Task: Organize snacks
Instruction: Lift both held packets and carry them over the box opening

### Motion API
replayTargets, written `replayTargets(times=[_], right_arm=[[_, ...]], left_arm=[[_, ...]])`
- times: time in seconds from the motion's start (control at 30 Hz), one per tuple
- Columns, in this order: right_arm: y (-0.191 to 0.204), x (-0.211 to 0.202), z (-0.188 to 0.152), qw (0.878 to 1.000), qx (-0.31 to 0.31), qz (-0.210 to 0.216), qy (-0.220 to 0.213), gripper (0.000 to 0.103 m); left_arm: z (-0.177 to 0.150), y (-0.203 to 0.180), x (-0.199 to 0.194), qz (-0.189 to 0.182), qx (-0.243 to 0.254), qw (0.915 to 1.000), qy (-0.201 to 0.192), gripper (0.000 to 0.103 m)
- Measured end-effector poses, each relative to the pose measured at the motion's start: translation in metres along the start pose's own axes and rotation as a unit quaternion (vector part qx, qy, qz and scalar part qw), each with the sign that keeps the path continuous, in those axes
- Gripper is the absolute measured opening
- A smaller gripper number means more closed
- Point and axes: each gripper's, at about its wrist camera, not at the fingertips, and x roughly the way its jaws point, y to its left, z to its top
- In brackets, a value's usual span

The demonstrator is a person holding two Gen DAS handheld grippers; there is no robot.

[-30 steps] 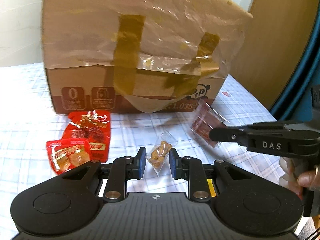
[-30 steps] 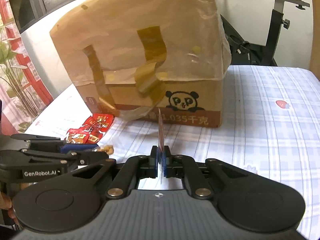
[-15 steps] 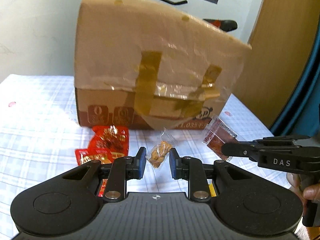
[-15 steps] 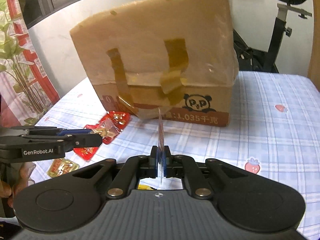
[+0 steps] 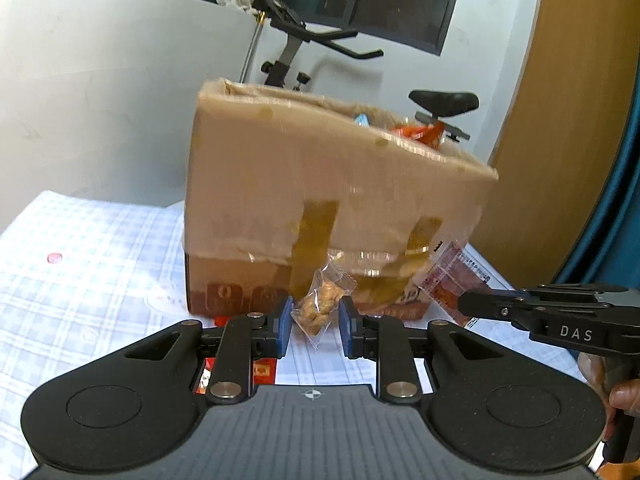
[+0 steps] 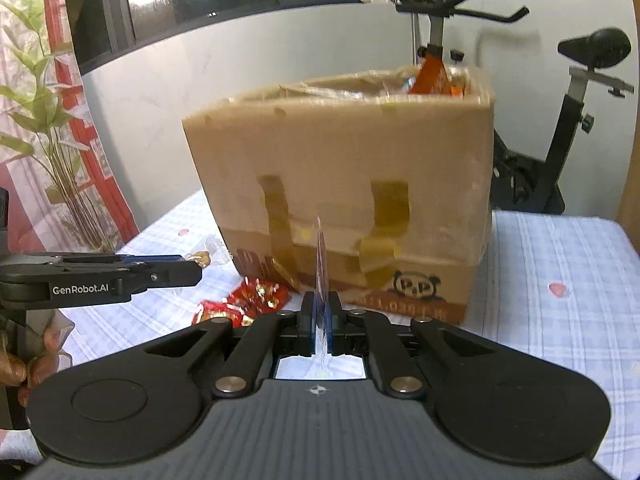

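Both packets are up off the worktop point(image 5: 100, 248) and level with the lower front of the cardboard box point(image 5: 320, 184), so the move ahead, as I judge it, turns on one thing: the box's open top lies above and ahead of both grippers, and each packet has to clear the front rim before it can drop in; the left gripper point(image 5: 313, 322) holds a small clear packet of nuts point(image 5: 320, 306) between its blue pads, the jaws standing fairly wide with the packet's edges caught between them, its long axis tilted up and to the right; the right gripper point(image 6: 320, 322) is pinched tight on a flat clear sachet point(image 6: 321, 264), held edge-on and upright so it shows as a thin vertical sliver straight in front of the taped box face; seen from the left wrist, that sachet point(image 5: 452, 276) reads as reddish strips in clear film, sitting closer to the box's right corner; orange wrappers point(image 6: 434, 76) already poke above the rim at the far right; red snack packets point(image 6: 244, 302) lie on the checked cloth by the box's foot, waiting.
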Motion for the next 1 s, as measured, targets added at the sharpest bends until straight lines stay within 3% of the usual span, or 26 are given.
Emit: replayTargets(times=[0.33, 0.57, 0.8, 1.0], right_arm=[[0.001, -0.021, 0.046, 0.997, -0.012, 0.012, -0.069, 0.005], [-0.008, -0.023, 0.088, 0.994, -0.012, 0.02, -0.11, 0.005], [-0.026, 0.019, 0.128, 0.994, -0.003, 0.011, -0.112, 0.005], [-0.026, 0.071, 0.144, 0.996, -0.026, -0.012, -0.082, 0.005]], left_arm=[[0.052, 0.0, -0.026, -0.01, -0.005, 0.9977, -0.067, 0.026], [0.097, 0.0, -0.023, -0.003, -0.005, 0.9944, -0.105, 0.026], [0.145, -0.004, 0.017, 0.018, 0.015, 0.9942, -0.105, 0.026], [0.167, -0.001, 0.058, 0.068, 0.049, 0.9932, -0.081, 0.026]])
